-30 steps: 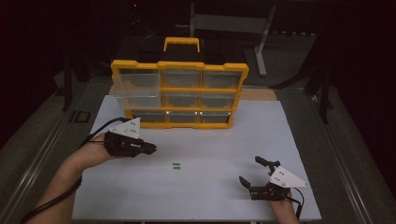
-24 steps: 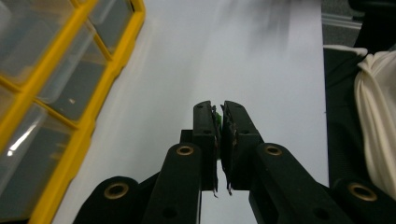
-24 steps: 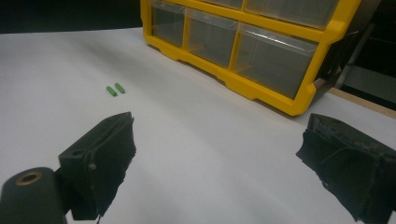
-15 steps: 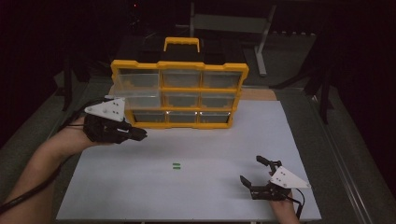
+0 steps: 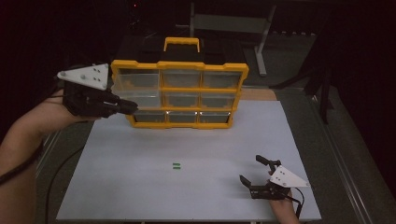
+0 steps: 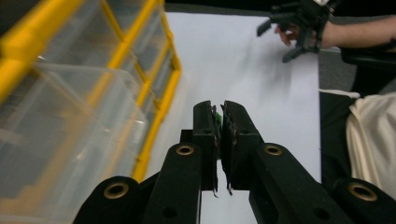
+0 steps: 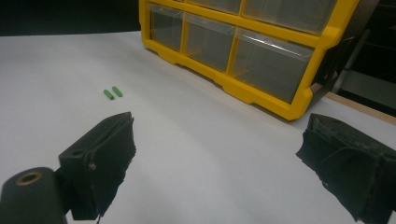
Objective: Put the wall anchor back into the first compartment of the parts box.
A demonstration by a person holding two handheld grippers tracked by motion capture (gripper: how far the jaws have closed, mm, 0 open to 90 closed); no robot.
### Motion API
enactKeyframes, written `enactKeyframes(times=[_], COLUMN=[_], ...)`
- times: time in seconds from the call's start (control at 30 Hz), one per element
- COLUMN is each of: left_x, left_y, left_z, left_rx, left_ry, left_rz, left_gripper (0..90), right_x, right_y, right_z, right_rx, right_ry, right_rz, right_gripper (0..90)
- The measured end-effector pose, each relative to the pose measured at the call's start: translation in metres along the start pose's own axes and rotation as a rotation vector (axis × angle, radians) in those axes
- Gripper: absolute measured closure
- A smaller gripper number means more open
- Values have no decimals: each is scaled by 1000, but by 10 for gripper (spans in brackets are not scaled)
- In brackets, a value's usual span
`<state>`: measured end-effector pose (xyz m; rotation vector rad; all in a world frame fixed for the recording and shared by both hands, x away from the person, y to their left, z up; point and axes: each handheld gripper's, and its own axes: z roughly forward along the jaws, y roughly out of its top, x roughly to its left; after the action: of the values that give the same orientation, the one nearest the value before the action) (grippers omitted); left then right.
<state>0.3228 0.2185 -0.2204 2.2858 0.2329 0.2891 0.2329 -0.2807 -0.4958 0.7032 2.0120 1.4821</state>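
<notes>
Two claws: left claw (image 5: 133,108) clenched on a green piece (image 6: 217,117) beside the organizer's (image 5: 180,93) edge; right claw (image 5: 256,171) released.

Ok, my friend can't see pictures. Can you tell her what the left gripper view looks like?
Two black jaws of the left gripper are pinched shut on a tiny green piece. A yellow organizer with clear drawers stands on the left, over a white table, and the right gripper is far off.

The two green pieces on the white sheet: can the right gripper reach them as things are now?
Probably yes. The right gripper is open, and bare white sheet lies between it and the green pieces.
</notes>
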Motion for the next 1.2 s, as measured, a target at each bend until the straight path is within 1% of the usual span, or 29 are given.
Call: enactKeyframes(times=[0.03,0.07,0.1,0.13,0.2,0.23,0.27,0.3,0.33,0.37,0.4,0.43,0.47,0.53,0.57,0.6,0.73,0.8,0.9,0.97,1.07,1.13,1.2], left_x=[4,7,10,12,18,23,26,30,33,33,40,43,45,49,51,52,56,58,60,61,62,62,63], left_y=[2,3,4,5,6,6,7,6,5,5,2,0,-1,-3,-4,-4,-6,-7,-10,-11,-11,-9,-8], left_z=[-4,-7,-10,-12,-17,-19,-21,-22,-23,-23,-23,-22,-21,-18,-17,-16,-7,-1,7,9,11,12,14], left_rx=[-9,-17,-38,-47,-70,-89,-99,-115,-122,-122,-143,-142,-147,-150,-157,-158,-142,-134,-90,-67,-67,-54,-37], left_ry=[24,31,51,62,97,111,120,140,151,151,170,190,188,205,197,199,202,194,196,211,222,240,246], left_rz=[-8,-15,-16,-18,-28,-45,-49,-52,-62,-62,-90,-101,-111,-123,-138,-136,-147,-156,-167,-171,-189,-188,-196], left_gripper=[836,836,836,836,836,836,836,836,836,836,836,835,836,836,835,836,835,835,835,835,834,834,834], right_x=[0,0,0,0,0,0,0,0,-1,-1,-1,-1,-1,-1,-1,-1,-1,-1,-1,-1,-2,-1,-2], right_y=[0,0,0,0,0,0,0,0,0,0,0,0,-1,-1,-1,-1,-1,-1,-1,-2,-2,-2,-2], right_z=[0,1,1,1,1,1,0,0,0,0,0,0,0,0,0,1,0,0,0,1,1,1,1], right_rx=[0,6,8,8,7,7,9,8,6,6,10,11,12,12,12,12,10,10,13,15,18,19,18], right_ry=[0,1,1,4,3,3,5,5,5,5,8,9,10,13,13,15,18,20,22,23,26,26,27], right_rz=[0,-1,-2,-3,-6,-5,2,1,-1,-1,3,4,7,5,5,6,13,14,14,15,15,14,13], right_gripper=[94,94,94,94,94,94,94,94,94,94,94,94,94,94,94,94,94,94,94,94,94,94,94])
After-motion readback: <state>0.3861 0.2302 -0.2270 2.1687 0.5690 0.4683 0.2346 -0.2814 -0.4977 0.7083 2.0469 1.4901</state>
